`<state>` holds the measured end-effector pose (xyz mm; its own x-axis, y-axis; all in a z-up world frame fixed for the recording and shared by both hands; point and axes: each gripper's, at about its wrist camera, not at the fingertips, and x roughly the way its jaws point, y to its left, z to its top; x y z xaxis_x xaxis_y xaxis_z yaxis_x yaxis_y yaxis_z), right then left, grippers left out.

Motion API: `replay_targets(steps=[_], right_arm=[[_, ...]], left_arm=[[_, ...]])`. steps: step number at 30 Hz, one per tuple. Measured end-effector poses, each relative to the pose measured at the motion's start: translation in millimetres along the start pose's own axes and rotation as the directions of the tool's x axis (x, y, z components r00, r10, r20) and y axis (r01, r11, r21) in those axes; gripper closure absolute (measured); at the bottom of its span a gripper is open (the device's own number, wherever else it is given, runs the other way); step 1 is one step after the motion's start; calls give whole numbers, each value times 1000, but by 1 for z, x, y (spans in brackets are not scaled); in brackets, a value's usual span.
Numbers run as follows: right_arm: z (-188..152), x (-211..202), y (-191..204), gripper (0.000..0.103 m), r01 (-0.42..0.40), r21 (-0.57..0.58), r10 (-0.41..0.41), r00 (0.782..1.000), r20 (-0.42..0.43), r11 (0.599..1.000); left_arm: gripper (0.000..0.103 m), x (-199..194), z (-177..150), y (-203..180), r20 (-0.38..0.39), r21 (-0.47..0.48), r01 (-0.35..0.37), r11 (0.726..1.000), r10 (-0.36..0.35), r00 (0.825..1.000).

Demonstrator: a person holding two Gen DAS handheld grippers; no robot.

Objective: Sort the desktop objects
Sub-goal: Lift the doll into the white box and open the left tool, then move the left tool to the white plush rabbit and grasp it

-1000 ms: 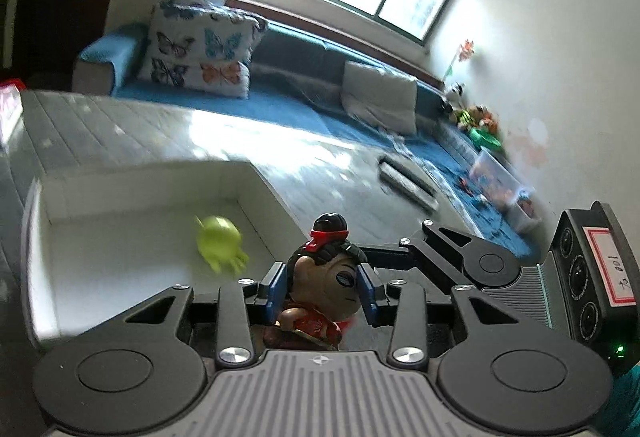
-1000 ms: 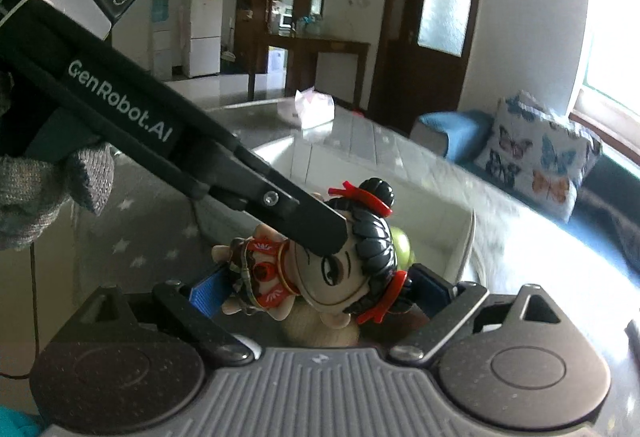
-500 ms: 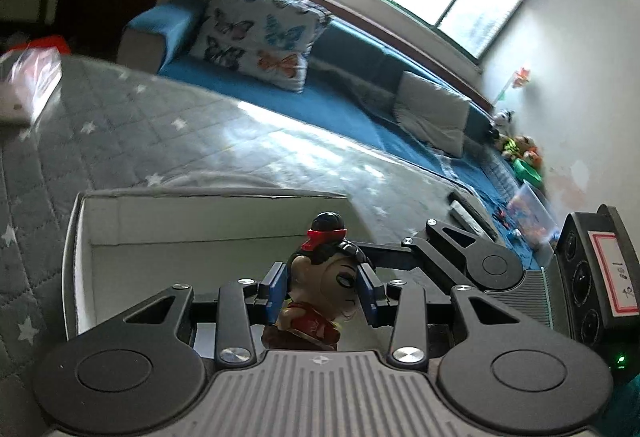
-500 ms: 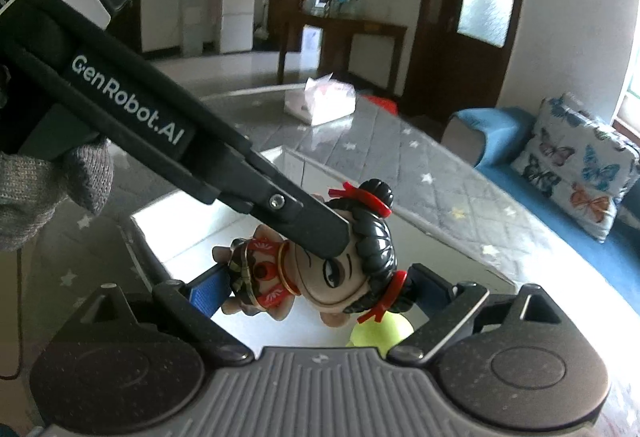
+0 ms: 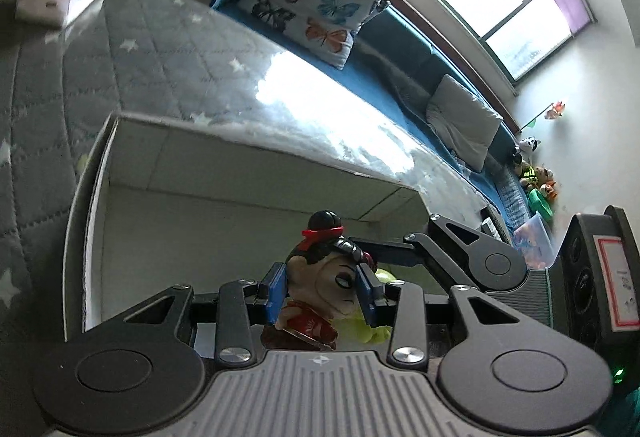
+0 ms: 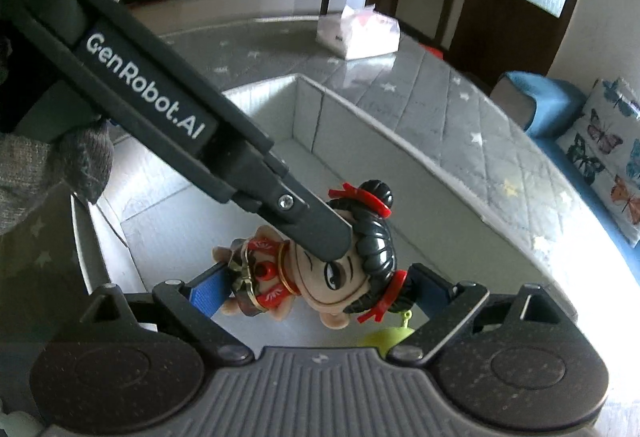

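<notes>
Your left gripper (image 5: 322,295) had its blue-padded fingers (image 5: 276,291) clamped on the head of the doll figurine (image 5: 320,289), one pad pressed to each side of the face. In the right wrist view the same figurine (image 6: 320,269) lay tilted on its side above the floor of the white box (image 6: 352,125), with the black bar of the left gripper (image 6: 316,227) crossing over its cheek from the upper left. Your right gripper (image 6: 316,291) bracketed the figurine too: one blue pad (image 6: 208,291) sat at the red-clad body, the other at the red ribbon on the black hair. Whether those right fingers actually pressed on the toy or only stood just beside it, I cannot tell.

The figurine hung inside the white box, over its pale floor and away from the far wall (image 5: 248,165). A yellow-green toy (image 6: 386,337) lay on the box floor just beneath the figurine's head, partly hidden behind the right gripper's body; from the left wrist view it showed as a lime shape (image 5: 370,331) under the doll.

The white box stood on the bench (image 5: 132,53), which carried a grey quilted cover with white stars. Beyond the box, on the bench, sat a tissue pack (image 6: 358,33).
</notes>
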<state>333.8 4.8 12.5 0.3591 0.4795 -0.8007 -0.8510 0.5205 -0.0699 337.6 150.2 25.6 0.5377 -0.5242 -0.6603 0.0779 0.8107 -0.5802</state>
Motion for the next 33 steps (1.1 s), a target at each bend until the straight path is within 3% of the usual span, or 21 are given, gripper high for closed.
replay_targets(steps=[11, 17, 33], right_arm=[[-7, -8, 2, 7, 26, 16, -26, 1000, 6, 1000], [-17, -36, 9, 8, 59, 64, -64, 996, 64, 996], [-70, -125, 41, 8, 169, 224, -217, 953, 210, 960]], left_arm=[[65, 10, -2, 0, -14, -11, -2, 1000, 1, 1000], [65, -3, -7, -13, 17, 31, -28, 999, 28, 999], [65, -46, -56, -65, 66, 162, -21, 987, 10, 998]])
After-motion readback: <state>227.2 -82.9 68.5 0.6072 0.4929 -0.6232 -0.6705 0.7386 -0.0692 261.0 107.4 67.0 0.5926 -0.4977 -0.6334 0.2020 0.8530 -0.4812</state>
